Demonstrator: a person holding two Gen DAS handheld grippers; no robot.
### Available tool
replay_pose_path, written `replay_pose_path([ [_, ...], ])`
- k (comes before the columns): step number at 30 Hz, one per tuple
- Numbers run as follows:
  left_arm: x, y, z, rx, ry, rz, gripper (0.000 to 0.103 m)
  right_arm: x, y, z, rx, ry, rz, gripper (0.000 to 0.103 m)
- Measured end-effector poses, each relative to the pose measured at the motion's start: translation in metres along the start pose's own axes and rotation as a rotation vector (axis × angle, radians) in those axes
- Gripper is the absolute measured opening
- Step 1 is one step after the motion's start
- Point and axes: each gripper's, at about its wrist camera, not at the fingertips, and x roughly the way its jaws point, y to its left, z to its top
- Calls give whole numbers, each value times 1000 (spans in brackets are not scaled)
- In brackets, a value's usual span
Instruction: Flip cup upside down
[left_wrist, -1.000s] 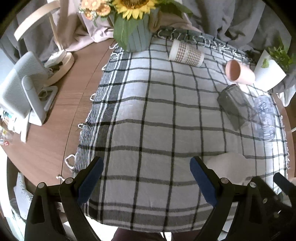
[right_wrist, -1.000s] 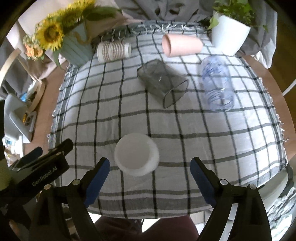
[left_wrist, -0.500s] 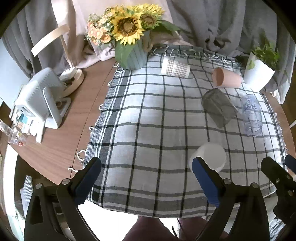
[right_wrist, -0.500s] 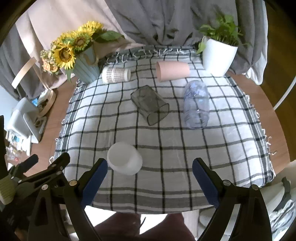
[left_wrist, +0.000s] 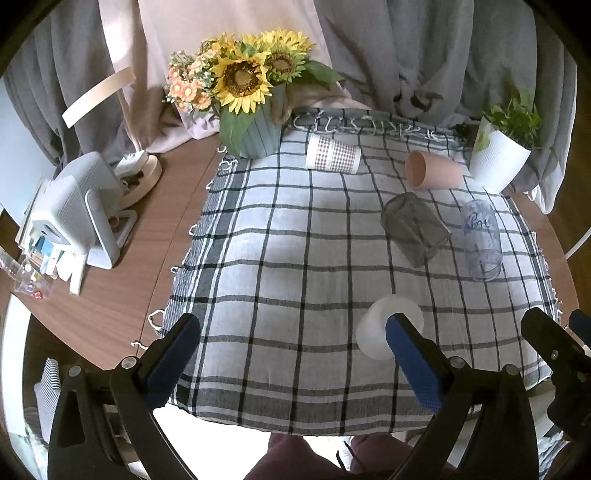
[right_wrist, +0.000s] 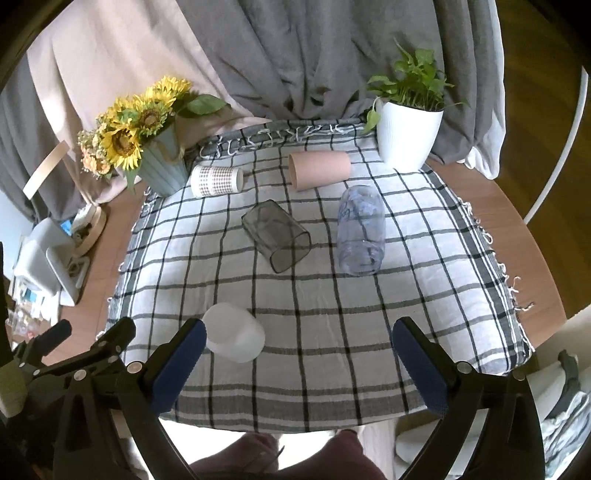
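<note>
Blue handwritten scrawl on clear cup (left_wrist: 480, 240), illegible, no other readable text

Grey curtains (right_wrist: 332, 55) hang behind a round wooden table (left_wrist: 122, 273) draped with a checked cloth (right_wrist: 314, 295).

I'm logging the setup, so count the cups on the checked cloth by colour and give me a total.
White cup: 1
Pink cup: 1
Patterned white cup: 1
Smoky grey cup: 1
Clear bluish cup: 1
Total: 5 cups. The white one stands mouth down; the other four lie on their sides.
</note>
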Motion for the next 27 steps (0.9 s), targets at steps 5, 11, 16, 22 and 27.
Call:
replay_pose_path([
  [5, -2, 0, 2, 5, -9, 1, 103, -1, -2, 1, 11, -5, 3, 102],
  [11, -3, -1, 3, 6, -10, 1, 103, -2, -2, 1, 13, -9, 2, 102],
  [16, -4, 0, 2, 6, -9, -2, 103, -2, -2, 1, 13, -7, 1, 102],
  [22, -4, 0, 2, 6, -8, -2, 102, -3, -3, -2, 12, -4, 0, 102],
  [27, -4, 0, 2, 6, -9, -1, 103, -3, -2, -2, 16, -3, -1, 102],
])
